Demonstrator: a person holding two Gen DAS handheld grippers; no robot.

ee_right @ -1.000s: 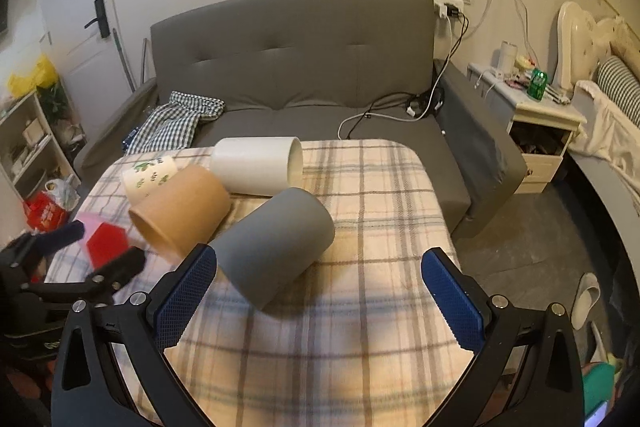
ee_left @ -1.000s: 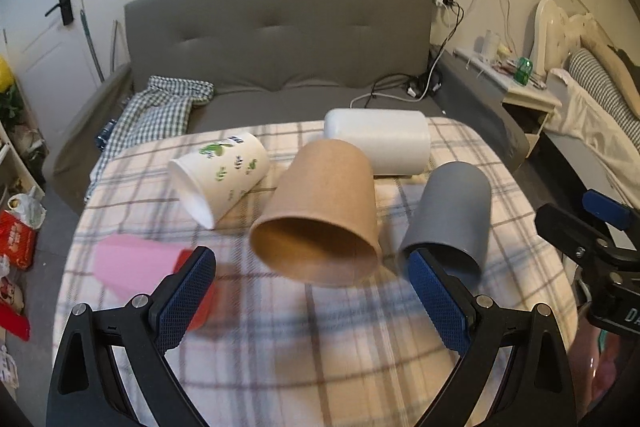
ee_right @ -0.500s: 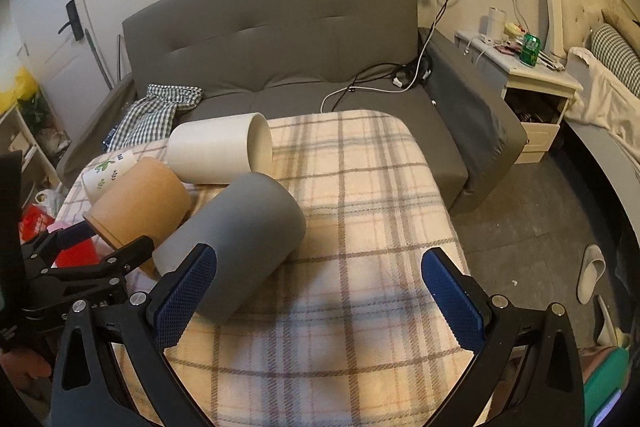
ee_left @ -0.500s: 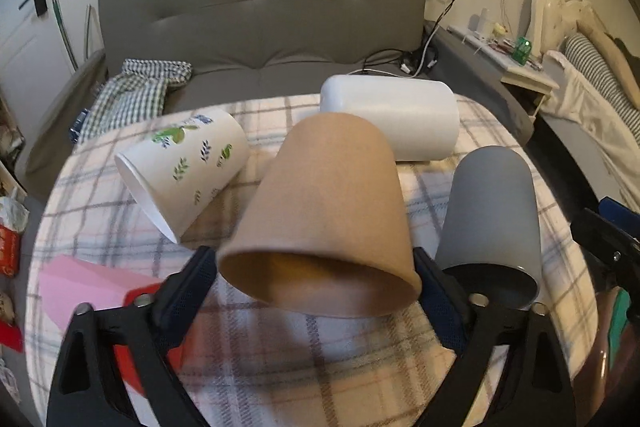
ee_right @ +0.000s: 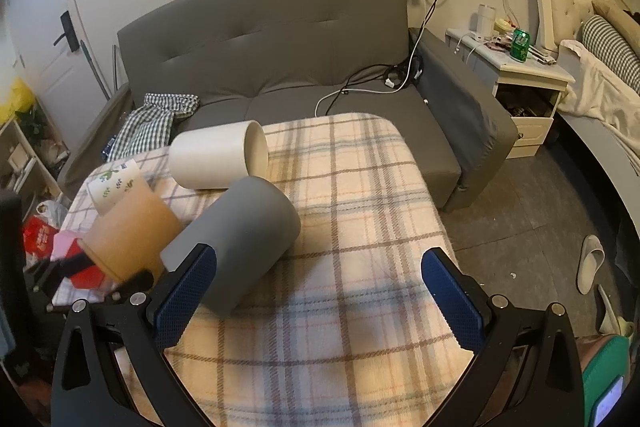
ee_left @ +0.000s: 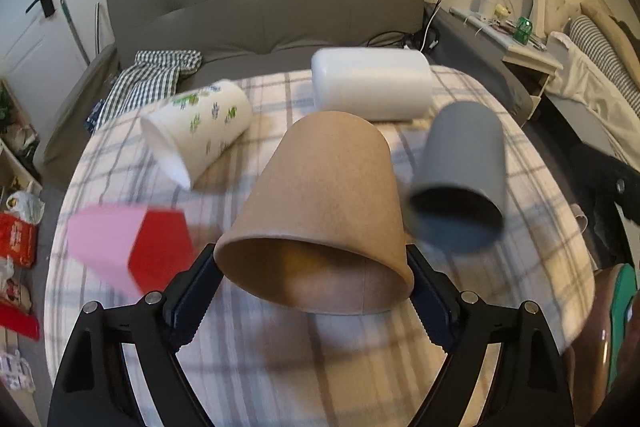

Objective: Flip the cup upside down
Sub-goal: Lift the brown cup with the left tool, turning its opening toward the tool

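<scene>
Left gripper (ee_left: 312, 287) was clamped on the brown paper cup (ee_left: 320, 211) near its rim, mouth toward six o'clock, probably for turning it over above the plaid tablecloth (ee_right: 360, 219). Right gripper (ee_right: 320, 291) stayed spread and empty, at three o'clock of the grey cylindrical cup (ee_right: 240, 239).

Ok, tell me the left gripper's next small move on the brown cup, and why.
Probably close the left gripper fully. Its pads flank the brown cup near the rim, and the cup lies on its side on the plaid cloth, so it needs a firm grip before being lifted and turned rim-down.
</scene>
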